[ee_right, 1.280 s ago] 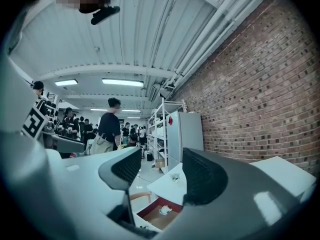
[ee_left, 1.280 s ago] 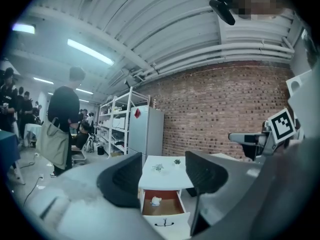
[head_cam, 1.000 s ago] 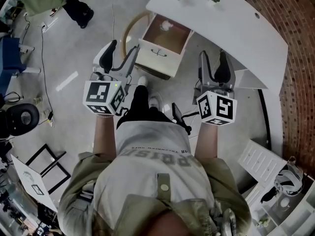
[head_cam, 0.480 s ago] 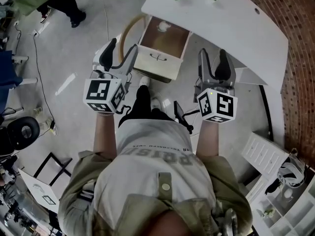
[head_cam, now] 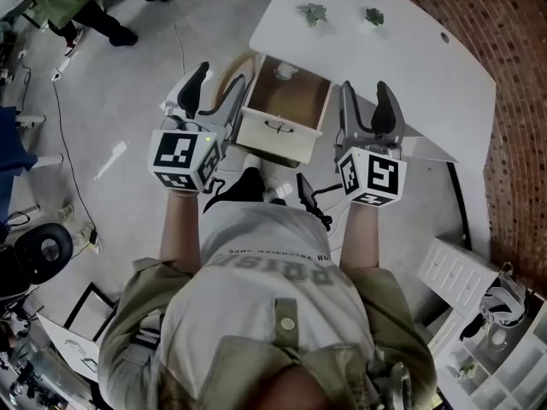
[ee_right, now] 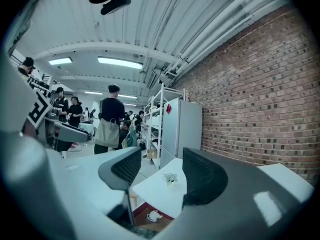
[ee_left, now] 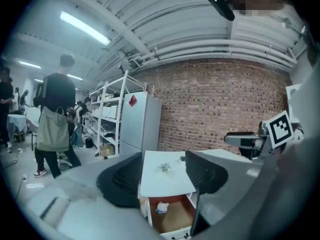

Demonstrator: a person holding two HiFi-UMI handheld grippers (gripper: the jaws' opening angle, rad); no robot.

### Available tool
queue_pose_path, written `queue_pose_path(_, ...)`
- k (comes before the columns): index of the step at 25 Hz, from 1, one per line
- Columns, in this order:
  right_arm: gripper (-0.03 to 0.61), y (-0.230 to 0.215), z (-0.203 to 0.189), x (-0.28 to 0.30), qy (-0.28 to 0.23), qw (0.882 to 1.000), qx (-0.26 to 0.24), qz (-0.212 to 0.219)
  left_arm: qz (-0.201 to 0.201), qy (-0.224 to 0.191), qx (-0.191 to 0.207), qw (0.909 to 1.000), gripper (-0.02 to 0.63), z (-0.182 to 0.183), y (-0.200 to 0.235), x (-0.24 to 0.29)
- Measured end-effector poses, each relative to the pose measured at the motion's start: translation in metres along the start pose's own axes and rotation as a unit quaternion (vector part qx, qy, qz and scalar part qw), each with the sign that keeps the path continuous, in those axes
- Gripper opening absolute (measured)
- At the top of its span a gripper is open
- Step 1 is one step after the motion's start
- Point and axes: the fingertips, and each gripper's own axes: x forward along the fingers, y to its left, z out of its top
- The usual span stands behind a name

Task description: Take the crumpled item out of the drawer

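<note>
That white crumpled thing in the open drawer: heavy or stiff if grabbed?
The crumpled item looks like wadded paper or tissue, so it is probably very light and would squash under a squeeze. Its irregular folds suggest it won't roll far. Lying loose at the back of the drawer, it might slide when nudged.

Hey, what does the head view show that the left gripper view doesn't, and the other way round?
Only the head view: the person's pale printed shirt, a black round seat, and the left gripper seen whole with its marker cube. Only the left gripper view: a tall grey fridge, white metal shelving and a standing person carrying a bag. Both: the white table, the open wooden drawer and the small white crumpled item inside it.
</note>
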Motion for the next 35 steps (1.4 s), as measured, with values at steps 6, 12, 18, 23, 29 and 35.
queue_pose_path(6,0.250,0.021,-0.042,0.050,0.044,0.998,-0.033,0.030,0.002,0.028,-0.011,0.9995,0.281,-0.028,0.023,0.014)
queue_pose_path(12,0.250,0.041,-0.104,0.089,0.103,0.990,-0.066,0.064,0.010,0.057,-0.017,0.9982,0.281,-0.058,0.032,0.023)
queue_pose_path(18,0.250,0.061,-0.189,0.114,0.185,0.977,-0.055,0.085,0.009,0.081,-0.021,0.9965,0.281,-0.090,0.032,0.026)
queue_pose_path(23,0.259,0.067,-0.259,0.128,0.237,0.967,-0.032,0.087,0.005,0.083,-0.020,0.9964,0.290,-0.119,0.025,0.035)
queue_pose_path(29,0.271,0.059,-0.338,0.145,0.295,0.952,-0.014,0.077,0.008,0.093,-0.010,0.9956,0.290,-0.156,0.020,0.035)
queue_pose_path(35,0.276,0.048,-0.403,0.164,0.346,0.936,0.018,0.065,0.011,0.099,-0.011,0.9950,0.290,-0.189,0.021,0.039)
